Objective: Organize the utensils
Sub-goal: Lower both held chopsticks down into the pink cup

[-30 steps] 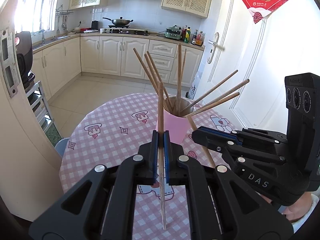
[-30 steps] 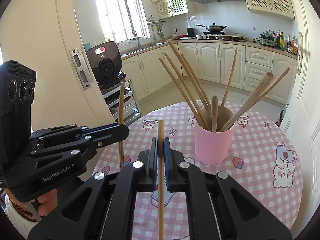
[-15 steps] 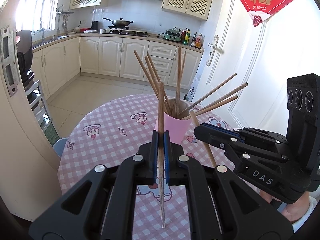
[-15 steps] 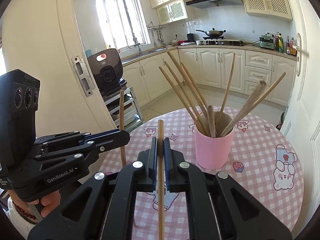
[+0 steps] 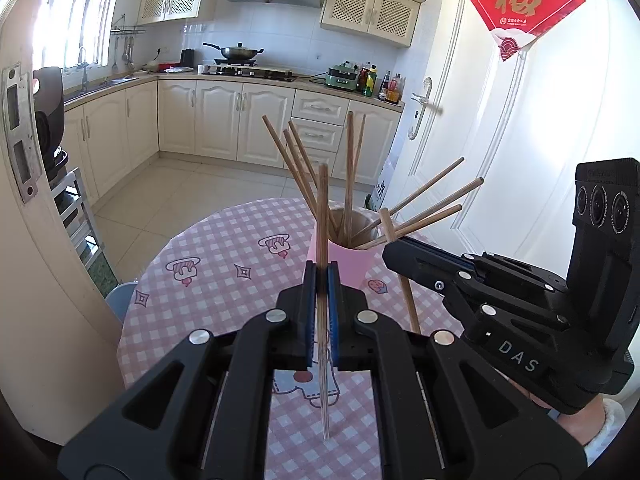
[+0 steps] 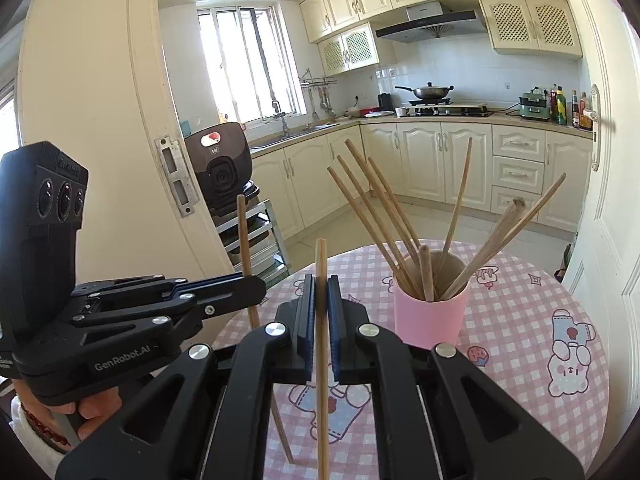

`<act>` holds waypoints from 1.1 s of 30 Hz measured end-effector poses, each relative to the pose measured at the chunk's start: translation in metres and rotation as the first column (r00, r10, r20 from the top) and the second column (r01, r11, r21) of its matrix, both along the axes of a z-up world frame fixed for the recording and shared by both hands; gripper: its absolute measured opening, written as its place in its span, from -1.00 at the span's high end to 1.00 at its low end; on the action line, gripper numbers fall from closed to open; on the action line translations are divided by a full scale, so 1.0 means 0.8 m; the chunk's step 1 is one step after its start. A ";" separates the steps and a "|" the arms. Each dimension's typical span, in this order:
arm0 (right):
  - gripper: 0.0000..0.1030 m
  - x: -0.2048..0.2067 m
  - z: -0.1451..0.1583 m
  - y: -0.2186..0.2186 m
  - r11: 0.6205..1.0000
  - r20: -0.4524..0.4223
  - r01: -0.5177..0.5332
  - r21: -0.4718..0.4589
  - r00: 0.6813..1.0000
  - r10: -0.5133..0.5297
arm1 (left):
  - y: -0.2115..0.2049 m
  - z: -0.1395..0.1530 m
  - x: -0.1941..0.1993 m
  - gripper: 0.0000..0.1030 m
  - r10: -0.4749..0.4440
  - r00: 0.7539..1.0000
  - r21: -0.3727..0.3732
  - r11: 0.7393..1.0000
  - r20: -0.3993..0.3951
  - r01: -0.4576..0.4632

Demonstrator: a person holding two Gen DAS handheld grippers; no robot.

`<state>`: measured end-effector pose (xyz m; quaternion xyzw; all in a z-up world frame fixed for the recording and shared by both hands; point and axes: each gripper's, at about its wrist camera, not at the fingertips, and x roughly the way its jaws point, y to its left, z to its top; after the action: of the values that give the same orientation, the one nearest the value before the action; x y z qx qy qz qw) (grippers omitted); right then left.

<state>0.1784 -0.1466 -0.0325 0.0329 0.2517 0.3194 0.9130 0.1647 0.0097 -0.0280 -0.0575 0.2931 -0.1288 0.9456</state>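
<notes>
A: Left wrist view first. What did the left gripper [image 5: 321, 280] have?

B: It was clenched on a chopstick [image 5: 322, 216], held about upright, tip hanging over the table [image 5: 224, 248]. The cup [image 5: 348, 256] sat just beyond it, already holding a spread of sticks. The right gripper [image 5: 394, 246] showed in from the right, clamped on a second chopstick [image 5: 406, 292] near the cup's rim.

A: Right wrist view?

B: The right gripper [image 6: 321, 288] was pinched on its chopstick [image 6: 321, 360], upright too. The cup [image 6: 430, 316] stood ahead and to the right, near but not touching. The left gripper [image 6: 250, 284] came in from the left, gripping its stick [image 6: 245, 240].

A: Step?

B: Carrying; I'd say both sticks were on the way to the cup, neither in yet. Next would need each lower tip lifted over the rim, aimed between the leaning sticks, then let go.

A: View differences?

B: Only the left view showed the right stick's top close by the rim. Only the right view showed open gaps inside the cup, and the left stick well short of it.
</notes>
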 end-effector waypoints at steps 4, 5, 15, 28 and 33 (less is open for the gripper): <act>0.91 -0.002 0.000 0.001 1.000 0.018 0.007 -0.013 1.000 -0.007 | 0.000 0.002 -0.001 0.89 -0.006 1.000 -0.001 1.000 0.004 0.006; 0.91 -0.003 0.000 0.000 1.000 0.024 0.009 -0.013 1.000 -0.009 | -0.001 0.002 -0.002 0.89 -0.007 1.000 -0.001 1.000 0.005 0.007; 0.91 -0.008 0.000 -0.004 1.000 0.040 0.020 -0.024 0.999 -0.019 | -0.003 0.008 -0.003 0.89 -0.006 1.000 0.002 1.000 0.022 0.006; 0.91 -0.012 0.010 -0.012 0.999 0.063 0.035 -0.013 0.997 -0.034 | -0.005 0.015 -0.004 0.89 -0.001 0.999 0.002 1.000 0.042 0.001; 0.91 -0.014 0.024 -0.027 0.998 0.092 0.062 0.005 0.994 -0.062 | -0.004 0.018 -0.001 0.89 0.002 0.999 -0.003 1.000 0.053 -0.002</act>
<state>0.1668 -0.1681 -0.0131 0.0270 0.2078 0.2926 0.9330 0.1637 0.0062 -0.0133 -0.0559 0.2677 -0.1298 0.9531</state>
